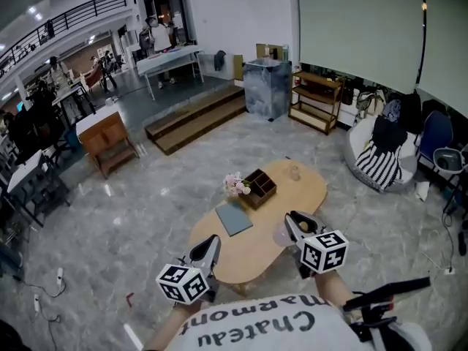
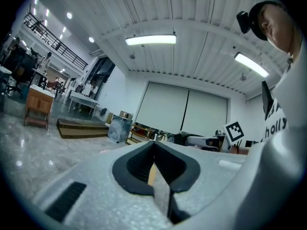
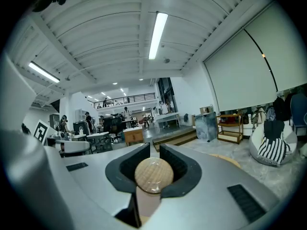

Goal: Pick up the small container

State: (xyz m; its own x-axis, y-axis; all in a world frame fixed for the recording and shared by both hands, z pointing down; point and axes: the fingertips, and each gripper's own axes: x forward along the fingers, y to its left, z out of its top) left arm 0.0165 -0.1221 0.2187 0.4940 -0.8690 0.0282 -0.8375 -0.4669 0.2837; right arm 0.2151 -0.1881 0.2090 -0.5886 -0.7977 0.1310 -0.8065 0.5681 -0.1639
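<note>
Over the table's (image 1: 292, 192) near edge, the right gripper (image 3: 154, 152) clamps the small container (image 3: 153, 175), apparently lifted; the left gripper (image 2: 154, 150) is closed, empty.

Pink small container (image 3: 152, 181), round wooden lid, clamped in right tool (image 3: 154, 148).

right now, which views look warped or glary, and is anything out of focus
Head view: fisheye bends straight lines, glints on the floor. Left gripper view: black border, glaring ceiling light, left claw soft. Right gripper view: same border, small container in right claw fairly sharp.
</note>
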